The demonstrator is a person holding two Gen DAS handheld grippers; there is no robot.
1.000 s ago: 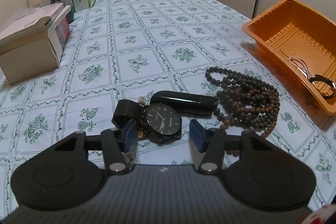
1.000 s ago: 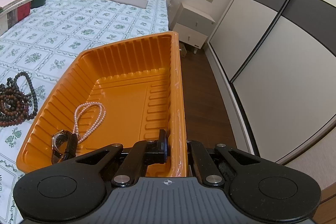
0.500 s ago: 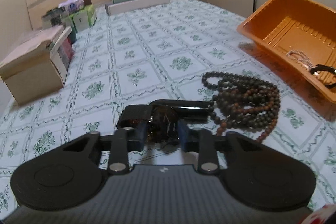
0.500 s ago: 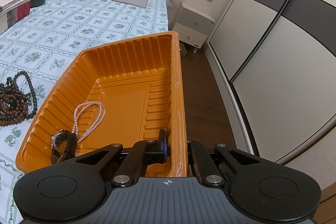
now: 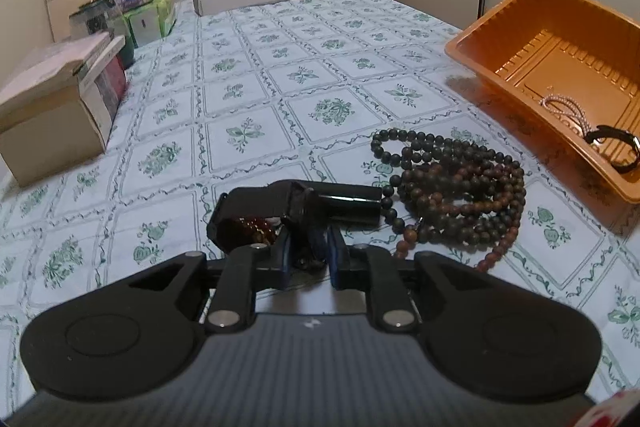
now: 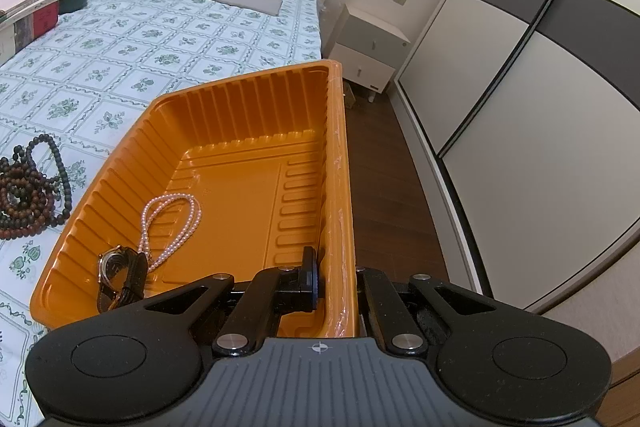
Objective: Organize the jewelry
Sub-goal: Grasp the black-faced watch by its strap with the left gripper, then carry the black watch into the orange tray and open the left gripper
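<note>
Left gripper (image 5: 307,247) is pinching the black watch (image 5: 298,209) between its blue pads; its jaws have just been closing, and the watch case is now sitting edge-on between them, with the strap looping out to the left over the patterned bedspread (image 5: 248,87). Small amber beads (image 5: 256,227) are showing inside that strap loop. A dark cylindrical case (image 5: 350,197) is lying just behind the watch, and the heap of dark wooden bead strings (image 5: 452,187) is resting against the case's right end, on the bed.

Right gripper (image 6: 334,285) is clamping the near right wall of the orange tray (image 6: 256,115), one pad inside the wall and the other finger outside it, jaws fully closed on the thin plastic. Inside the tray, a pearl strand (image 6: 170,223) is lying on the floor near the left wall, and a second watch (image 6: 118,275) with a dark strap is sitting in the near left corner, touching the end of the pearls.

Cardboard boxes (image 5: 56,107) and tissue packs (image 5: 148,17) are standing along the far left of the bed, well apart from the jewelry.
</note>
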